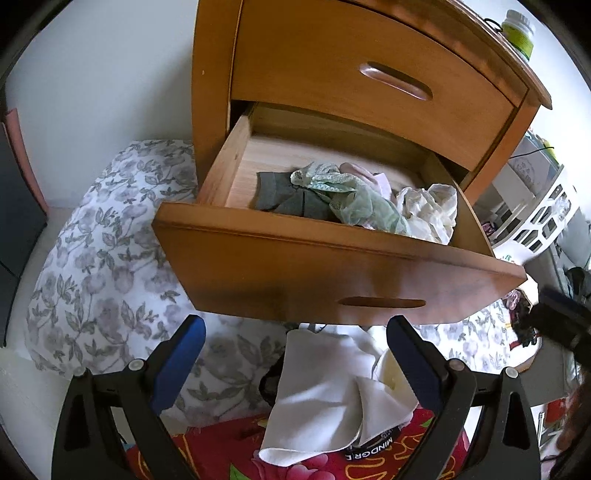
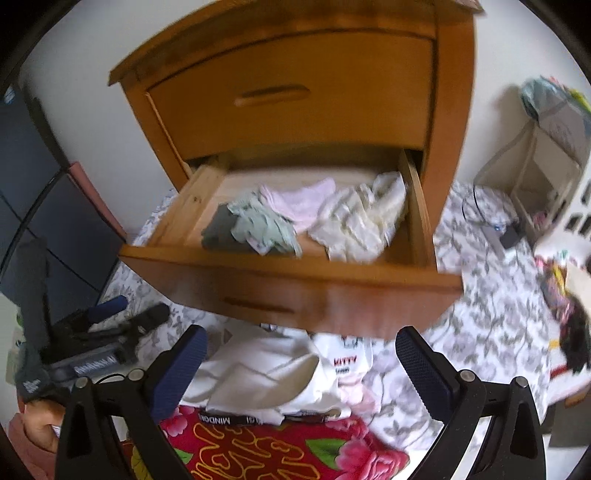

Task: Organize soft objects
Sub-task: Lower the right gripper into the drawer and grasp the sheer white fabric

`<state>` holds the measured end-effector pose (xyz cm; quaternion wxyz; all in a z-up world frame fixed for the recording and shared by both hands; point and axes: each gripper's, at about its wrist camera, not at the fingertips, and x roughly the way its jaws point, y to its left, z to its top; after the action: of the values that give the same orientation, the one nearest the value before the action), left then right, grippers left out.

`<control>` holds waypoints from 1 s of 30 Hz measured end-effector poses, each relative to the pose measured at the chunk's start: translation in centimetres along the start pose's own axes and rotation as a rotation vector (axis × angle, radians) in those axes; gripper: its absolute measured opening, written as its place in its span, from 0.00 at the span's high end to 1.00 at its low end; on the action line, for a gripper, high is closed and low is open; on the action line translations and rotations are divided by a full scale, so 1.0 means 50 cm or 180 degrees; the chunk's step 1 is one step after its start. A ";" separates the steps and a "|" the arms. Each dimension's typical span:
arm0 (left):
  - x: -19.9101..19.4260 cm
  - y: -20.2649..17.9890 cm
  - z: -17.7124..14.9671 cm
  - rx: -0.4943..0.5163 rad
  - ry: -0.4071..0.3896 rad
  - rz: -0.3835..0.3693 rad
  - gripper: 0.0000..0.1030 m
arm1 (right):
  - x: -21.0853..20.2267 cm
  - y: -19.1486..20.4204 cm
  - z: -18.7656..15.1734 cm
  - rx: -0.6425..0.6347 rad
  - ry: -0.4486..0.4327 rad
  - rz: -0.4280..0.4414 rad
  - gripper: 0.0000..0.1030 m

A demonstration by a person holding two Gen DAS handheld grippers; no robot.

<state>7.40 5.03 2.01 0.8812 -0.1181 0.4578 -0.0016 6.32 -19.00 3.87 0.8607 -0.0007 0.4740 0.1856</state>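
Observation:
The lower drawer (image 1: 258,258) of a wooden nightstand stands pulled out. In it lie a dark grey garment (image 1: 284,195), a green lace piece (image 1: 354,199), a pink piece (image 2: 295,201) and a cream garment (image 1: 428,210). My left gripper (image 1: 295,354) hangs open below the drawer front, over a folded white cloth (image 1: 321,398), with nothing pressed between its blue pads (image 1: 181,362). My right gripper (image 2: 301,365) is also open, above a pile of white clothes (image 2: 266,373) with a "KITTY" print. The left gripper (image 2: 129,314) shows at the left of the right wrist view.
A red floral blanket (image 2: 280,450) lies under the white pile. A grey floral sheet (image 1: 103,266) covers the surface around the nightstand. The upper drawer (image 1: 369,66) is closed. A green-lidded jar (image 1: 519,29) stands on top. A white lattice basket (image 1: 539,214) and dark clothes (image 2: 576,332) are on the right.

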 end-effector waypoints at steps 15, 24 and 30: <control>0.007 -0.006 0.017 0.0065 -0.0109 -0.0131 0.04 | 0.019 -0.047 0.186 -0.0142 -0.0154 -0.0425 0.00; 0.018 -0.009 0.019 0.0094 -0.0034 -0.0192 0.04 | 0.108 -0.066 0.259 -0.0076 0.0172 -0.0143 0.06; 0.030 -0.018 0.015 0.0156 0.0047 -0.0238 0.04 | 0.232 -0.118 0.260 0.0383 0.0860 -0.0087 0.18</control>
<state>8.98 4.16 1.38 0.8798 -0.1135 0.4593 -0.0466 24.42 -18.51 0.54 0.7900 0.0195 0.5958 0.1433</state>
